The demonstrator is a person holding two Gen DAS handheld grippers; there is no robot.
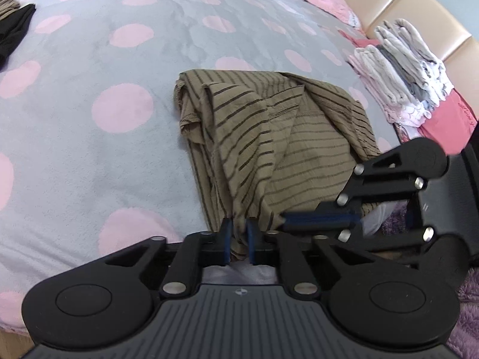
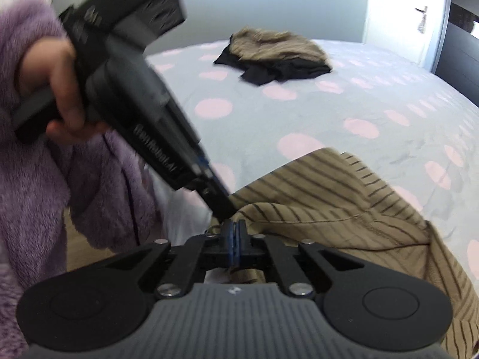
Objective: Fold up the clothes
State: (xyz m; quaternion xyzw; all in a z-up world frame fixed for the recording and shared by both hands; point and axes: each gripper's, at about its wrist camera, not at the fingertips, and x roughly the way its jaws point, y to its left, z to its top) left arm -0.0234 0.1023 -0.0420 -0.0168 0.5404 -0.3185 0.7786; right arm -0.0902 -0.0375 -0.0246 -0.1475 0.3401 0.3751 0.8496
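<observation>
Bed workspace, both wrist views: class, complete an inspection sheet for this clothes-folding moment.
Surface: bedspread, grey with pink dots.
Job's things: striped brown garment, partly folded, rumpled, near the bed's edge.
Clutter: folded stack by the headboard; brown and black clothes pile farther off.
Grippers: left gripper shut on the garment's near edge; right gripper shut on the same edge beside it.
Cables: nothing seen.
Surroundings: purple fleece sleeve, door.
</observation>
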